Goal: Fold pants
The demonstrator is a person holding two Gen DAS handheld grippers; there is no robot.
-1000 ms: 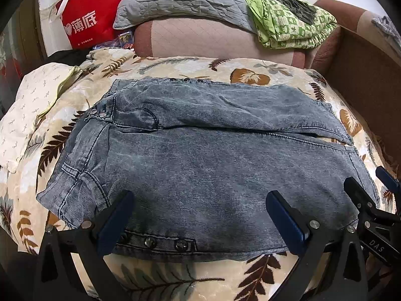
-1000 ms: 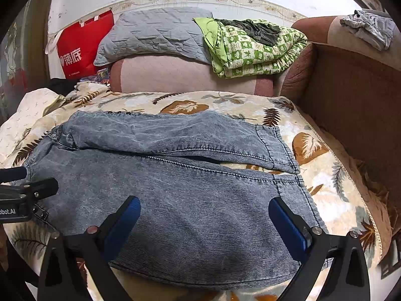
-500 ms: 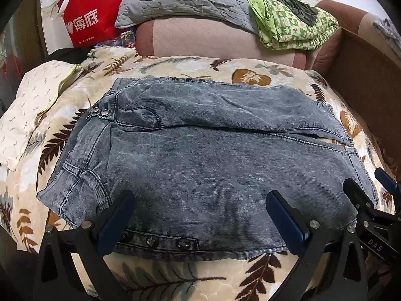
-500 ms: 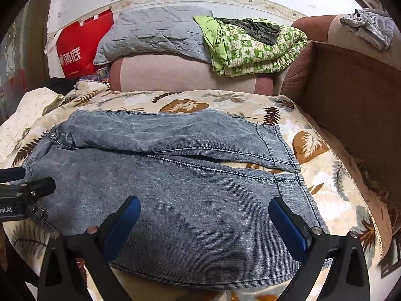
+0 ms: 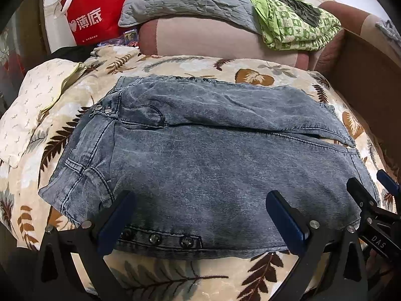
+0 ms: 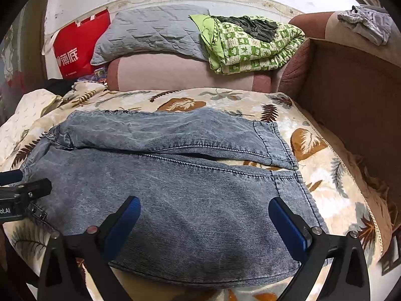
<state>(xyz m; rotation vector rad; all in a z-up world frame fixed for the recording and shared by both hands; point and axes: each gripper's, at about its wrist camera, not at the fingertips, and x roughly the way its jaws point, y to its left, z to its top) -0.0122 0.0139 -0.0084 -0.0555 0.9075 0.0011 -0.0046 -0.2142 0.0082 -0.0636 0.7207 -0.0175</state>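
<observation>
The left tongs and right tongs hover wide apart, holding nothing, above the near edge of the faded blue denim pants. The pants lie spread flat on the leaf-patterned cream bedspread, 2 legs pointing right. Beyond sit a grey quilted pillow and green checked blanket.

Your pants are washed-out grey-blue denim with pale mottling, darker stitching and dark metal buttons along the near edge. They lie on a cream bedspread printed with brown, tan and grey leaves. Both your left claw and right claw are black with blue pads. At the far side you have a grey quilted pillow, a green-and-white patterned blanket, a red bag with white lettering, and a dusty-pink headboard cushion.
</observation>
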